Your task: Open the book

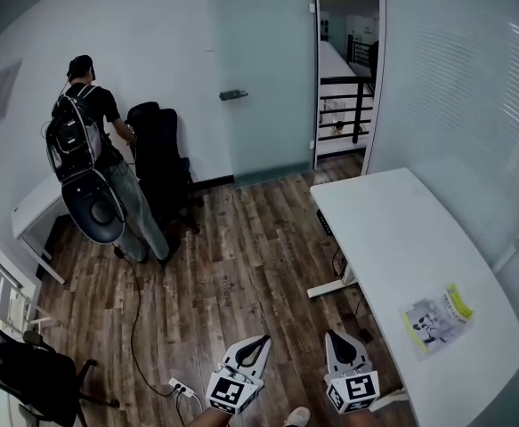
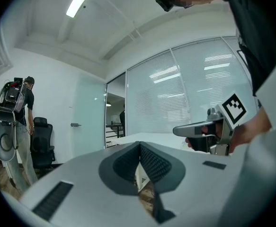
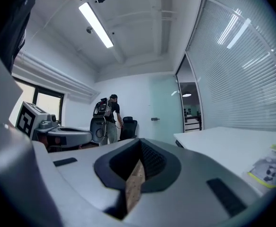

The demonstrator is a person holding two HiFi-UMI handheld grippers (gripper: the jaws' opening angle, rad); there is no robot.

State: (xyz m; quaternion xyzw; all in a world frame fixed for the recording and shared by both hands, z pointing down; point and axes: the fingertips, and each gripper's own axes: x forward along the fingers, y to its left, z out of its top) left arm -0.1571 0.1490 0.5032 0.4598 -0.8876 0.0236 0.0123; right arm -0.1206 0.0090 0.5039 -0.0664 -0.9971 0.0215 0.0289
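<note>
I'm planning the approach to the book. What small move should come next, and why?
Probably carry both toward the book lying on the table: the left gripper and right gripper hang shut and empty over the floor, apart from it.

Your left tongs [image 1: 261, 340] and right tongs [image 1: 336, 336] are pale grey shells that taper to a point, each with a black-lined hollow near the tip. Their pads [image 2: 153, 162] are dark and finely ribbed, and short dark slots [image 2: 52, 200] mark the shells' flat tops. Each carries a white cube [image 1: 229, 391] printed with black square markers. You wear a dark top [image 2: 258, 32], a light shoe [image 1: 297, 415] and a small black head camera [image 2: 165, 2].
</note>
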